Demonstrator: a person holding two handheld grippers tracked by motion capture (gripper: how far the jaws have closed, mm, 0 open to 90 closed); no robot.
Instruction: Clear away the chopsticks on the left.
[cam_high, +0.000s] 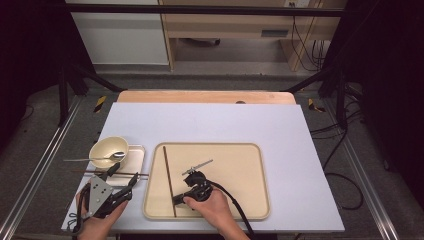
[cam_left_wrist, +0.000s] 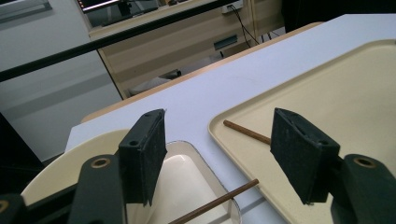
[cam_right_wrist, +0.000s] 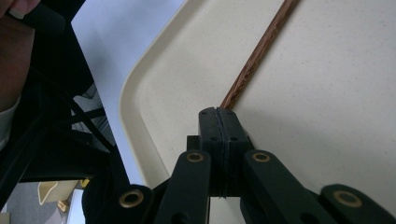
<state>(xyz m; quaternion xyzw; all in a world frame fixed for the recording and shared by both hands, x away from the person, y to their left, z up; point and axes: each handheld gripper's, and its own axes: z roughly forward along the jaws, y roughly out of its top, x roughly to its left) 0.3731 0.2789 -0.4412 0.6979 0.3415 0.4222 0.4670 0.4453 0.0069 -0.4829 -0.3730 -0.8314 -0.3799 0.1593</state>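
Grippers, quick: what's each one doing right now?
Left gripper: jaws open, holding nothing, above the small dish.
Right gripper: jaws shut on the chopstick on the tray.

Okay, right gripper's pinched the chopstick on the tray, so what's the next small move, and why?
Probably lift the chopstick a little off the tray. The right gripper is shut on its near end while the rest lies flat on the tray. Its mate lies across the small dish beside the bowl, near the open left gripper.
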